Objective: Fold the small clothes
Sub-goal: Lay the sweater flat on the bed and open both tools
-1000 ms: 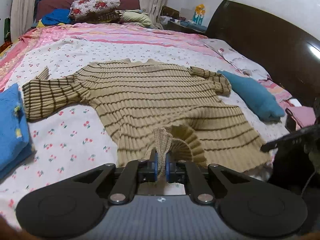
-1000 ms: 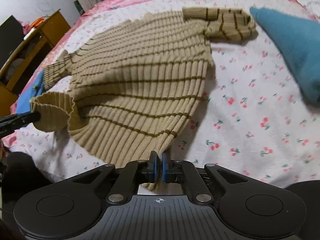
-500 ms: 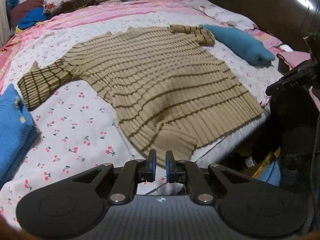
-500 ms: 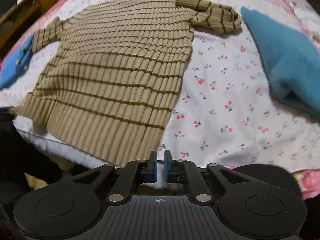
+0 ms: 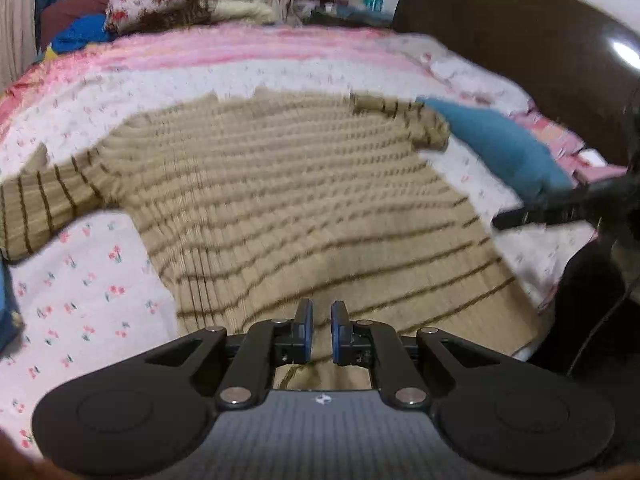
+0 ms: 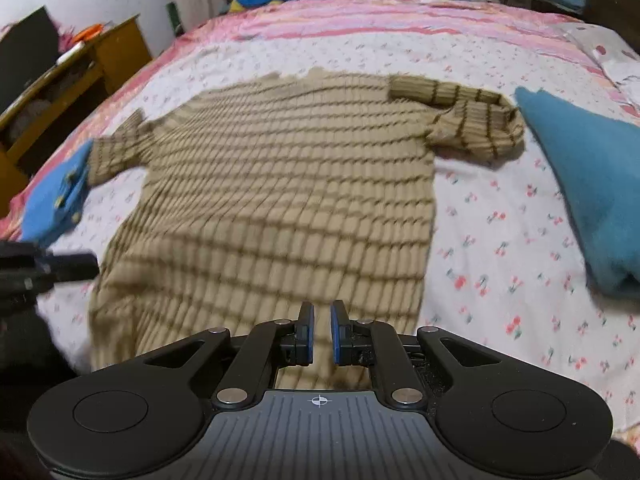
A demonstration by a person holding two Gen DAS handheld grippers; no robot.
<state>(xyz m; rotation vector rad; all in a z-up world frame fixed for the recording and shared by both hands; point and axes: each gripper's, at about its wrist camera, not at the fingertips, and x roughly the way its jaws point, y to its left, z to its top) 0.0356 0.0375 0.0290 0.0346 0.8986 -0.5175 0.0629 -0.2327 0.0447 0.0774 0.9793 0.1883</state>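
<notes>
A tan knit sweater with dark stripes [image 5: 280, 200] lies flat on the cherry-print bedsheet [image 5: 80, 288], hem toward me; it also shows in the right wrist view [image 6: 280, 208]. Its left sleeve [image 5: 44, 204] lies spread out and its right sleeve [image 6: 472, 120] is bunched up. My left gripper [image 5: 319, 332] hovers over the hem, slightly open and empty. My right gripper [image 6: 321, 332] hovers over the hem's right part, slightly open and empty. Each gripper shows as a dark shape at the other view's edge.
A teal folded garment [image 6: 592, 184] lies right of the sweater. A blue garment [image 6: 56, 196] lies at the left by the sleeve. A dark headboard [image 5: 520, 40] stands at the right, pillows [image 5: 160, 4] at the far end, a wooden desk [image 6: 72, 72] to the left.
Both grippers let go of the sweater's hem corners, which they held one second ago. The sweater now lies flat, and both grippers have moved in over the hem.
</notes>
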